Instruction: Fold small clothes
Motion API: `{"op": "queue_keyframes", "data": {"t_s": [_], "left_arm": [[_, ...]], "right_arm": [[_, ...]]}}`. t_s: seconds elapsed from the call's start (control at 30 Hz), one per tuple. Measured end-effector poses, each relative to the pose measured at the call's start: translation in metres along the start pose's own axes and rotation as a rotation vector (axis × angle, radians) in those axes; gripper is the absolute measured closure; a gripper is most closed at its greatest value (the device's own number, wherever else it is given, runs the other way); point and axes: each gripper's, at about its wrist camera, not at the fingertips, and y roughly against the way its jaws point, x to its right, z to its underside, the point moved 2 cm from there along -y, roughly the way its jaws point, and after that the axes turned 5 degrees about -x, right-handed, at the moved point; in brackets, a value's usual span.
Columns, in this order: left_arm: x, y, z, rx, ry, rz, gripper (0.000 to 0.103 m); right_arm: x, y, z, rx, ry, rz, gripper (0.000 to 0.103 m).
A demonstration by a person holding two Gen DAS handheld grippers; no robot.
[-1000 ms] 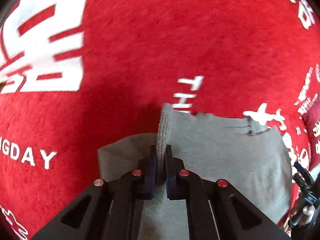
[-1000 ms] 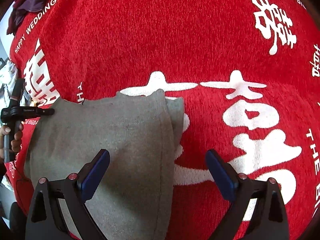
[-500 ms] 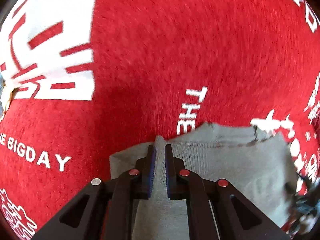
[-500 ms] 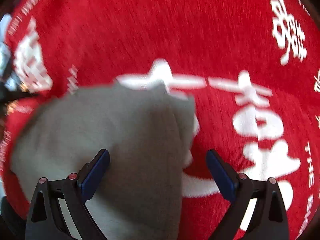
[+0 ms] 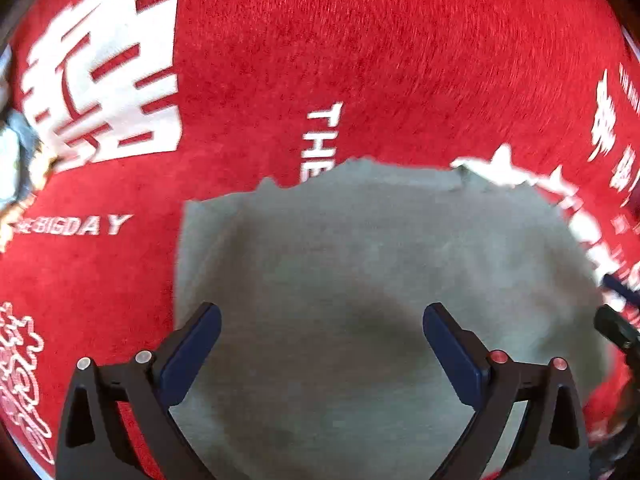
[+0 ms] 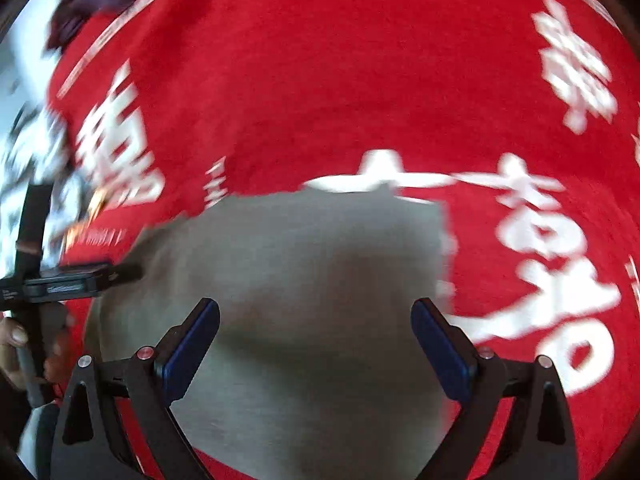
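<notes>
Black two-finger left gripper [image 5: 321,330], with dark blue pads, hangs over the folded grey knit garment [image 5: 360,264]; its jaws are opening, spread wide, and the cloth lies flat below them with neither pad pressing on it. That garment rests on a red plush cloth with white printing [image 5: 360,60], which carries everything in view. Toward the cloth's left edge, the left wrist view shows a large white Chinese character, and below it the words "BIGDAY" [image 5: 82,226]. Just past the garment's far edge stands a vertical "THE" [image 5: 322,142], its lower part covered by the grey fabric. More white characters run along the cloth's right edge, too blurred to read.

In the right wrist view, a person's hand [image 6: 20,344] grips the left tool's handle at the cloth's left edge. Right of it, the matching black right gripper [image 6: 315,326] is released, jaws wide apart above the same grey garment, pads clear of it. Big white characters [image 6: 548,264] lie beside the garment's right edge.
</notes>
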Motion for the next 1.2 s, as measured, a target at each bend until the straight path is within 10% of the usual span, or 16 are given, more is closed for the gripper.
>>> {"op": "queue_keyframes", "data": {"t_s": [0.07, 0.27, 0.57, 0.83, 1.1, 1.13, 1.17, 1.2], "left_arm": [[-0.013, -0.021, 0.01, -0.074, 0.002, -0.011, 0.0], [-0.037, 0.028, 0.012, 0.046, -0.002, 0.024, 0.001], [-0.109, 0.026, 0.057, -0.037, 0.276, 0.054, 0.001], [-0.106, 0.005, 0.06, -0.057, 0.347, 0.378, 0.001], [-0.109, -0.007, 0.047, -0.013, 0.3, 0.48, 0.001], [-0.105, -0.008, 0.044, -0.014, 0.278, 0.471, 0.028], [-0.099, -0.017, 0.041, -0.066, 0.257, 0.494, 0.083], [-0.098, -0.028, 0.04, -0.127, 0.265, 0.504, 0.081]], "right_arm": [[0.001, -0.024, 0.009, -0.102, 0.015, 0.055, 0.006], [0.007, 0.002, 0.02, -0.079, -0.016, 0.065, 0.005], [0.023, 0.052, 0.039, 0.012, -0.119, 0.055, 0.004], [-0.002, 0.046, 0.051, -0.031, -0.073, 0.041, 0.004], [-0.036, 0.029, 0.058, -0.083, 0.01, 0.023, 0.004], [-0.041, 0.027, 0.056, -0.086, 0.026, 0.026, 0.004], [-0.047, 0.024, 0.053, -0.088, 0.045, 0.03, 0.004], [-0.051, 0.022, 0.05, -0.088, 0.059, 0.035, 0.004]]}}
